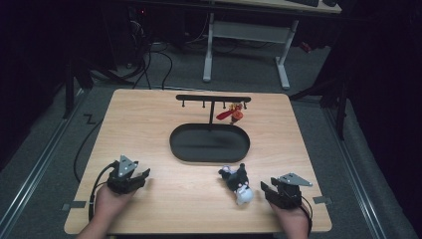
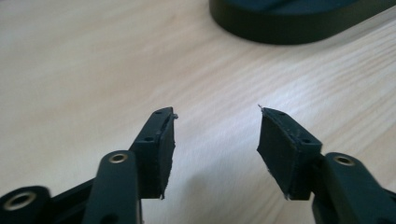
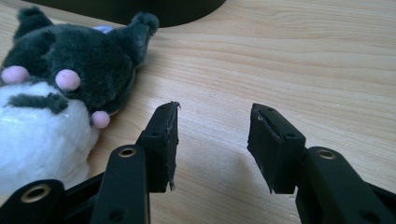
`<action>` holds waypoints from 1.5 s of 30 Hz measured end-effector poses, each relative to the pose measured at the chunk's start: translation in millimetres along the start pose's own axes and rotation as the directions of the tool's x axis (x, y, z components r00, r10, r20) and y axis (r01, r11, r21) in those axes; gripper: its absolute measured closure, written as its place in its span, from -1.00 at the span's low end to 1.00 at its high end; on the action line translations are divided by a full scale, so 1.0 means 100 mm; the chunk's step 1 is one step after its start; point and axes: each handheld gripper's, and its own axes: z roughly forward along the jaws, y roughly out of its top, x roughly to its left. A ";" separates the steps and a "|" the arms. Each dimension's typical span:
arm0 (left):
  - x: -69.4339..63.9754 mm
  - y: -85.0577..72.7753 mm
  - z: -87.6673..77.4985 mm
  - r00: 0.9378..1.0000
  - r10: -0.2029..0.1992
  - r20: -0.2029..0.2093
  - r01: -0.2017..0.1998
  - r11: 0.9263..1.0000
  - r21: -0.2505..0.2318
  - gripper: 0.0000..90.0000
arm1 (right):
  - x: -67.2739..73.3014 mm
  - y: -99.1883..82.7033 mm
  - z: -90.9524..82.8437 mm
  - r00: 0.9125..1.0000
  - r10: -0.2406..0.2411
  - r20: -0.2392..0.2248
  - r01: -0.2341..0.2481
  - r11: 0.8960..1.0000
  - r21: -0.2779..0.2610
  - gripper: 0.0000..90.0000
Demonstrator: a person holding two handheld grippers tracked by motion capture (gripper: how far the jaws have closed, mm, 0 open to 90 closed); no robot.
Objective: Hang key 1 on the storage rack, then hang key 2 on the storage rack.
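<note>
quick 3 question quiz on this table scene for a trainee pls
1. True or false: the plush toy lies inside the black oval tray.
2. Which gripper is nearer the plush toy? A) left gripper B) right gripper
3. Fill in: a red charm hangs from the black ____ behind the tray.

Key
1. False: it lies on the wooden table, in front of the tray.
2. B: it sits just beside the toy, jaws open and empty; the left gripper is also open and empty.
3. rack
</note>
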 end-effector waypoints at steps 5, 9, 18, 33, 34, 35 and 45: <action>0.02 0.00 -0.09 1.000 0.022 0.012 -0.022 0.999 -0.035 -0.05 | 0.02 0.05 0.04 0.999 0.002 0.040 -0.002 1.000 0.016 0.22; -0.02 0.03 -0.08 0.998 0.069 0.013 -0.068 0.997 -0.048 -0.07 | 0.07 0.13 0.05 0.998 -0.031 0.061 0.028 0.998 0.047 0.19; -0.13 0.06 -0.01 0.989 0.137 0.056 -0.135 0.990 -0.046 -0.08 | 0.10 0.20 0.00 0.998 -0.016 0.068 0.004 0.983 0.182 0.02; -0.12 0.10 -0.03 0.988 0.139 0.072 -0.133 0.987 -0.085 -0.08 | 0.15 0.38 -0.01 0.998 -0.022 0.059 -0.003 0.921 0.389 -0.06; -0.12 0.10 -0.03 0.987 0.141 0.072 -0.135 0.987 -0.084 -0.08 | 0.15 0.41 0.00 0.998 -0.031 0.061 0.003 0.914 0.405 -0.06; -0.12 0.10 -0.04 0.987 0.141 0.072 -0.135 0.987 -0.085 -0.09 | 0.15 0.42 0.01 0.997 -0.036 0.063 0.007 0.912 0.411 -0.06; -0.13 0.11 -0.03 0.985 0.127 0.115 -0.116 0.989 -0.094 -0.11 | 0.13 0.61 0.06 0.998 -0.030 0.048 0.002 0.870 0.494 -0.12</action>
